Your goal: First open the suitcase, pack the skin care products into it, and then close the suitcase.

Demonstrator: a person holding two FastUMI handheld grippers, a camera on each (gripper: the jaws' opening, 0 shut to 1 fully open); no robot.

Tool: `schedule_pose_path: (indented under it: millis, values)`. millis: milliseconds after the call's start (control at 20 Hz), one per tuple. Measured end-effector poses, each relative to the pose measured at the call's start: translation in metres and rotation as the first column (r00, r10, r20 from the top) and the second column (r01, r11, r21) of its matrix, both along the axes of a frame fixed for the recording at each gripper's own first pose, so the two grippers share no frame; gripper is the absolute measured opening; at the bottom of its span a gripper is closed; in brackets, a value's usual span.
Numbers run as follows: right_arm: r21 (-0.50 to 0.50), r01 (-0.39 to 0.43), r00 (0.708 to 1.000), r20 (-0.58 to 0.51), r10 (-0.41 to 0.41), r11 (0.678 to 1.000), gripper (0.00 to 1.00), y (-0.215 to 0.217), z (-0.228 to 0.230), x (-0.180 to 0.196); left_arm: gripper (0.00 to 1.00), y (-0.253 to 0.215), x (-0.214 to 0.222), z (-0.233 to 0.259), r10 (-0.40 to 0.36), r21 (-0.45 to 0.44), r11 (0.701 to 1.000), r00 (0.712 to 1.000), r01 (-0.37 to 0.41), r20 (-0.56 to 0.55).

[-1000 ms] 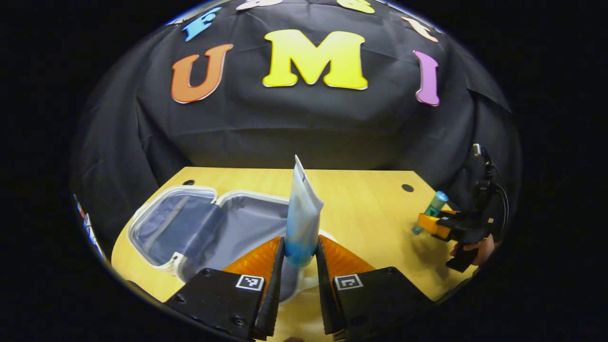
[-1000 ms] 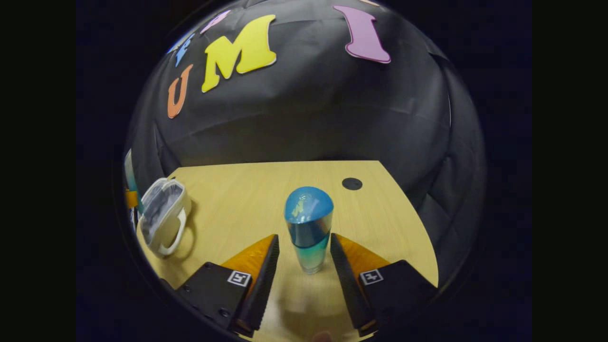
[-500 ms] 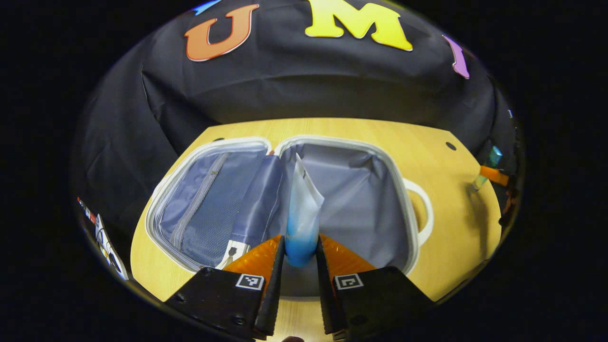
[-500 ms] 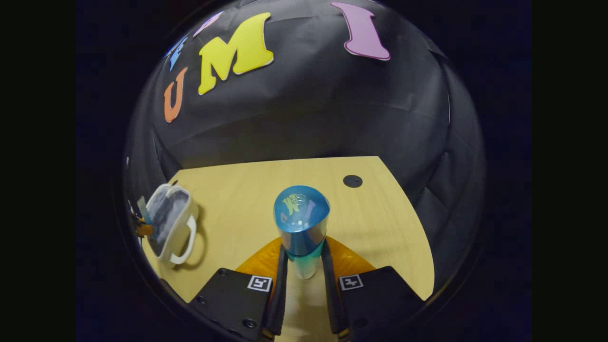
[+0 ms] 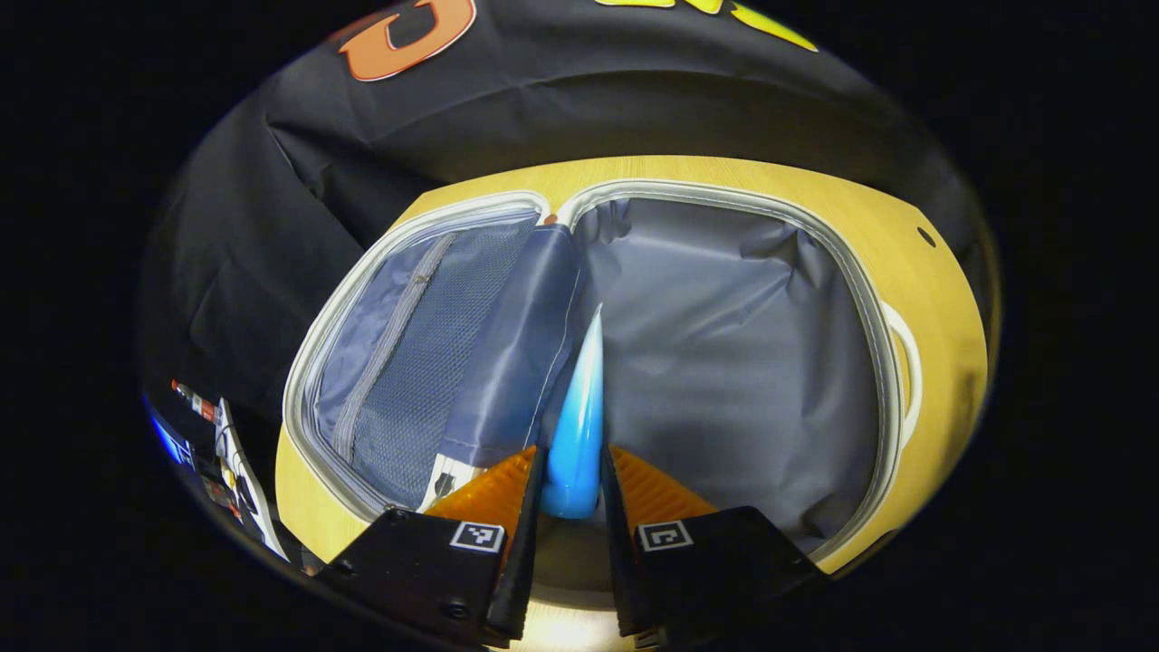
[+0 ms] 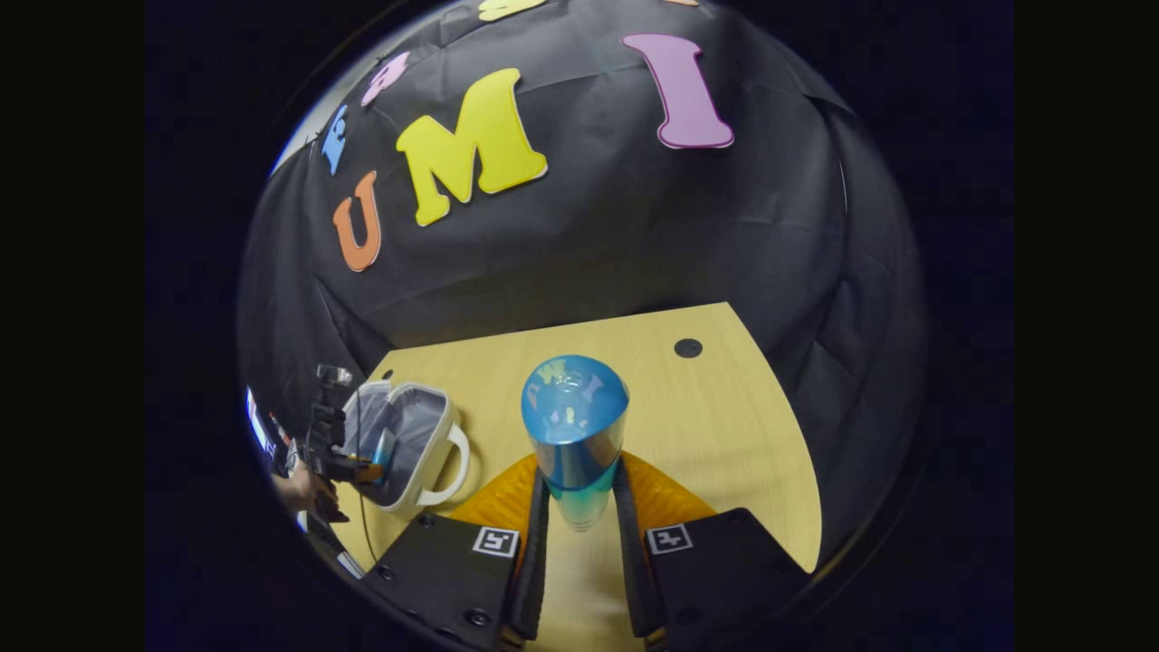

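Suitcase: we see one small white-shelled suitcase with grey fabric lining [image 5: 724,308] lying fully open on the light wooden table [image 5: 942,299]; both halves face up, hinged along the middle.
Left half: a zipped mesh pocket [image 5: 416,353] covers it; we make out nothing inside.
Right half: plain creased grey lining, with a white carry handle [image 5: 908,362] on its outer edge. Whether anything lies on its floor we cannot tell.
Tube: one white-to-blue soft squeeze tube [image 5: 579,426], held above the right half near the hinge, flat crimped end pointing away from the camera. We cannot tell if it touches the lining.
Left gripper [image 5: 568,507]: both fingers press on the tube's blue lower end, the gap between them narrow. In the right gripper view we also see it far off [image 6: 349,466], over the suitcase [image 6: 407,444], with a hand [image 6: 299,493] holding it.
Bottle: one clear teal-tinted cylindrical bottle with a rounded blue cap [image 6: 574,426], upright, well apart from the suitcase, its base seeming clear of the table.
Right gripper [image 6: 579,534]: fingers drawn in against the bottle's lower body on both sides, gripping it.
Count: one suitcase, two skin care items, two grippers.
Table: two dark round holes, one in each view [image 6: 688,348].
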State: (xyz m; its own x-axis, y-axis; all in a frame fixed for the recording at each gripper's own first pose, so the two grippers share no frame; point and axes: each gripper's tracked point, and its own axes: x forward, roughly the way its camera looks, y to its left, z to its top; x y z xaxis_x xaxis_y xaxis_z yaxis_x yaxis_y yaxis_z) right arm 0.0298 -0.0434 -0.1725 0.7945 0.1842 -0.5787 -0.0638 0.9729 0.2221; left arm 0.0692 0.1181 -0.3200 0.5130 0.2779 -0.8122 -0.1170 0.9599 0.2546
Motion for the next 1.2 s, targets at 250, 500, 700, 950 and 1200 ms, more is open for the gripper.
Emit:
schedule_pose_path:
  millis: [250, 500, 700, 950, 1200]
  values:
    - [-0.032, -0.063, 0.998, 0.004, 0.064, 0.997, 0.35, 0.017, 0.012, -0.020, 0.40, -0.010, 0.011, -0.005, -0.041, 0.013, 0.999, 0.999, 0.041, 0.002]
    - [-0.058, -0.181, 0.983, -0.012, 0.181, 0.982, 0.35, 0.066, 0.015, -0.033, 0.55, -0.028, 0.010, -0.007, -0.075, -0.055, 0.996, 0.997, 0.076, 0.017]
    - [-0.050, -0.300, 0.954, -0.023, 0.299, 0.953, 0.34, 0.136, 0.014, -0.026, 0.85, -0.032, -0.002, 0.037, -0.087, -0.102, 0.990, 0.987, 0.101, 0.132]
    - [0.108, -0.411, 0.899, -0.114, 0.422, 0.905, 0.35, 0.290, -0.030, 0.000, 0.97, 0.036, -0.059, 0.120, 0.005, -0.092, 0.995, 0.928, 0.031, 0.373]
    - [0.159, -0.351, 0.858, -0.340, 0.385, 0.923, 0.35, 0.369, -0.119, 0.003, 0.98, 0.089, -0.123, 0.128, 0.134, -0.146, 0.986, 0.923, -0.086, 0.361]
